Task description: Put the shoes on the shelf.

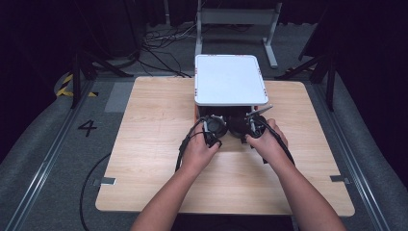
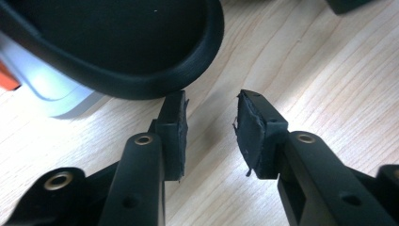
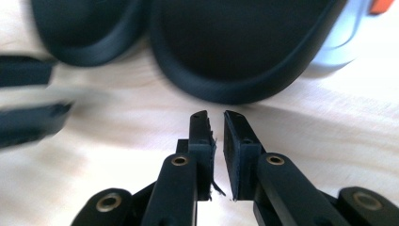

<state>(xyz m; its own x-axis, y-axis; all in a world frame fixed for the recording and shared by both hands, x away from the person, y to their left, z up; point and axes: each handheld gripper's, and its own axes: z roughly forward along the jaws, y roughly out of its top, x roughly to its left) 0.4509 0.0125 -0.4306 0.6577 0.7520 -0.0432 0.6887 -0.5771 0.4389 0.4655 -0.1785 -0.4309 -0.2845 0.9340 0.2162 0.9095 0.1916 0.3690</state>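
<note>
A white case point(image 1: 230, 79) with orange clasps stands at the far middle of the wooden table point(image 1: 154, 144). Two black rounded objects with ribbed rims lie side by side against its front; in the right gripper view the larger point(image 3: 244, 47) is straight ahead and the other point(image 3: 84, 28) is at the upper left. My left gripper point(image 2: 211, 113) is open just short of one such rim point(image 2: 141, 52), with bare wood between its jaws. My right gripper point(image 3: 216, 122) is shut with only a slit between the pads, holding nothing. In the high view both grippers, left point(image 1: 214, 127) and right point(image 1: 246, 127), sit just before the case.
The left gripper's jaws point(image 3: 28, 94) appear blurred at the left of the right gripper view. Bare wood lies to both sides of the hands and toward the near edge. A metal stand point(image 1: 235, 19) and cables lie on the floor beyond the table.
</note>
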